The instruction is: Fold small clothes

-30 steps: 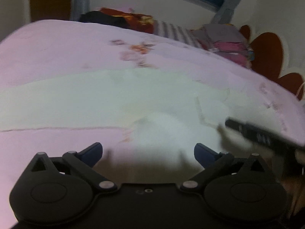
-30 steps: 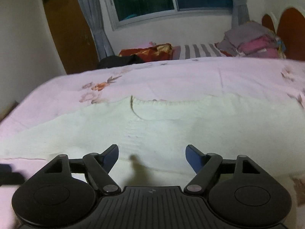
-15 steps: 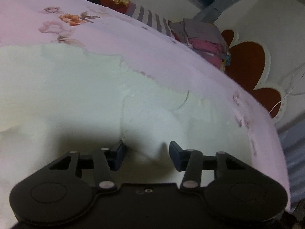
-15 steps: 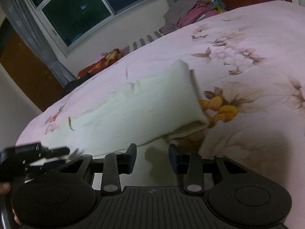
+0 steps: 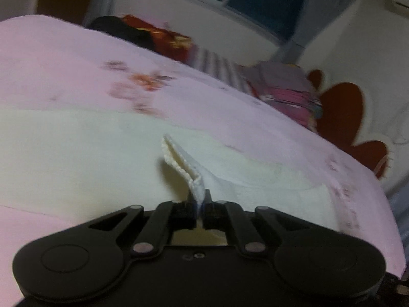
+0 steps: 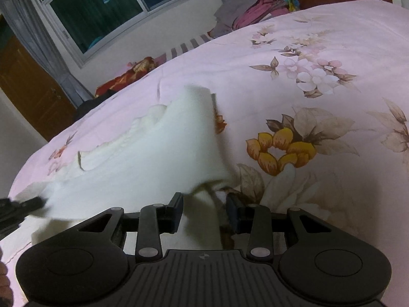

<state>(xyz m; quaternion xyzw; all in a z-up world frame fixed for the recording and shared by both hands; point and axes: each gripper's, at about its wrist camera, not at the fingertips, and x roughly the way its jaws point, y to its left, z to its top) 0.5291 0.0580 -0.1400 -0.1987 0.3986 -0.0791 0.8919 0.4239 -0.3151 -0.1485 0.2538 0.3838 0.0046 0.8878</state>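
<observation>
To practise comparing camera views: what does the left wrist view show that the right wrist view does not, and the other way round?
Left wrist only: the left gripper shut on a scalloped edge of the cream garment.

Right wrist only: the right gripper with fingers apart around a fold of the garment, big printed flowers, and a door.

Both: the garment, the pink bedspread, the clothes pile, the window.

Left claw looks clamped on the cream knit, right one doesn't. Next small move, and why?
Probably close the right claw first. The left claw is already pinched on a raised edge of the cream knitted garment, but the right one stands open, with a fold of that cloth between its fingers. Lifting now would likely drag only one side across the pink floral bedspread.
</observation>
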